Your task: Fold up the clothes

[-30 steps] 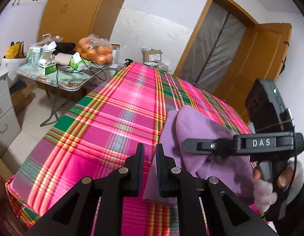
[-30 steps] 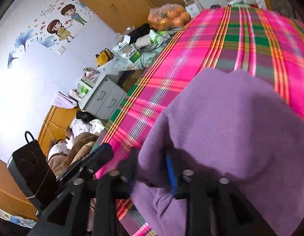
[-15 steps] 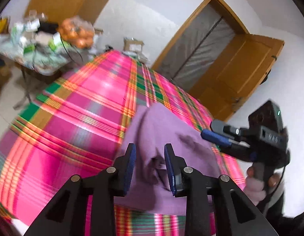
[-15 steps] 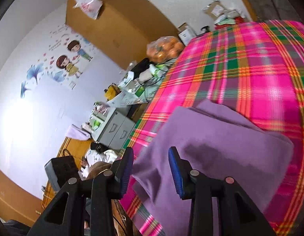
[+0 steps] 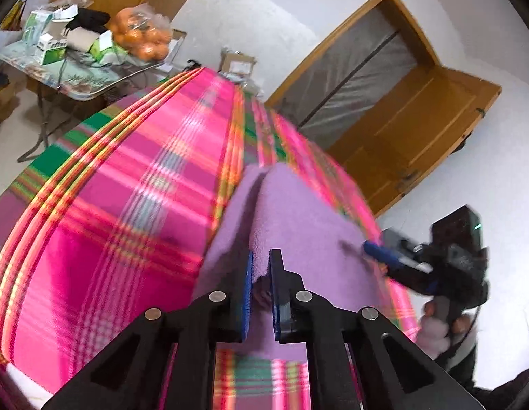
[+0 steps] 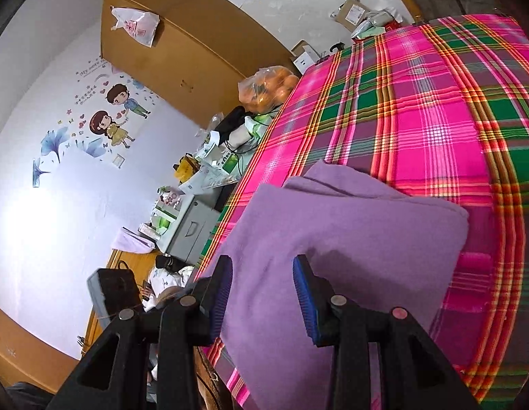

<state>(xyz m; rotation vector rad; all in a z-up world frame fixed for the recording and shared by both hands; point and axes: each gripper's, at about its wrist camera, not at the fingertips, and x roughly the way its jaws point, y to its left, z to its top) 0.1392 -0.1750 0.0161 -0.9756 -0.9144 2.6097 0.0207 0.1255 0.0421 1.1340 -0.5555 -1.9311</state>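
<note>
Left gripper (image 5: 261, 270) now pinching purple garment (image 5: 298, 225), right gripper (image 6: 262, 283) spread

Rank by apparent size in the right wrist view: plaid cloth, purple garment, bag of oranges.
Plaid cloth
Purple garment; nearness to the camera inflates it
Bag of oranges; farthest away, true size unsure

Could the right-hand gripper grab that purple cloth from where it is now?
Probably yes: the right gripper is open, right over the purple cloth, with nothing between them.
</note>
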